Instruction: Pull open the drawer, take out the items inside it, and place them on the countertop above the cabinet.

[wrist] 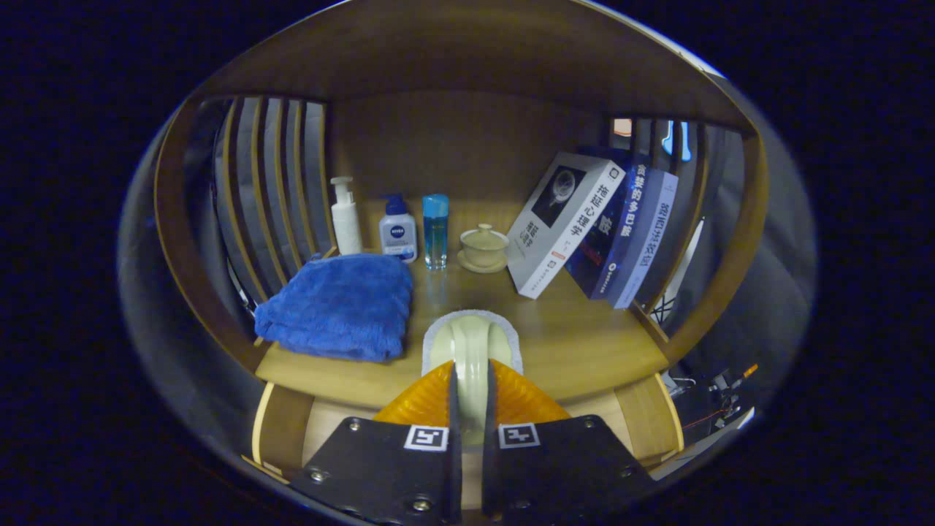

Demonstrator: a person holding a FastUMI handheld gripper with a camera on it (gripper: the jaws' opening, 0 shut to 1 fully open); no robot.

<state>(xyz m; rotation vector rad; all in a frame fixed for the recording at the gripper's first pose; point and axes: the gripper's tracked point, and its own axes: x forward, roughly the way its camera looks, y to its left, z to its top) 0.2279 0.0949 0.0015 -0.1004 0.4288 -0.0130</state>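
A: What sits on the wooden surface point(584, 343), counted?

B: One folded blue towel point(340, 307) at ten o'clock from the fingers. Behind it, along the back panel, three bottles: a white pump bottle point(345, 217), a white bottle with a blue cap point(397, 230), and a clear blue bottle point(435, 230). At twelve o'clock stands one pale lidded cup on a saucer point(483, 248). At two o'clock, three books point(599, 230) lean to the right against the slatted side point(661, 212).

A: And the task's item?

B: One pale green brush-like thing with a grey-white base point(472, 347) is between the fingers. Its handle runs straight ahead at twelve o'clock, and its base lies over the front edge of the surface. I cannot tell whether the base touches the wood.

A: The gripper point(471, 409)?

B: It points level and straight at the back panel, slightly above the surface. Both fingers point(427, 402) are closed tight on the handle, one on each side, with only the handle's width between them.
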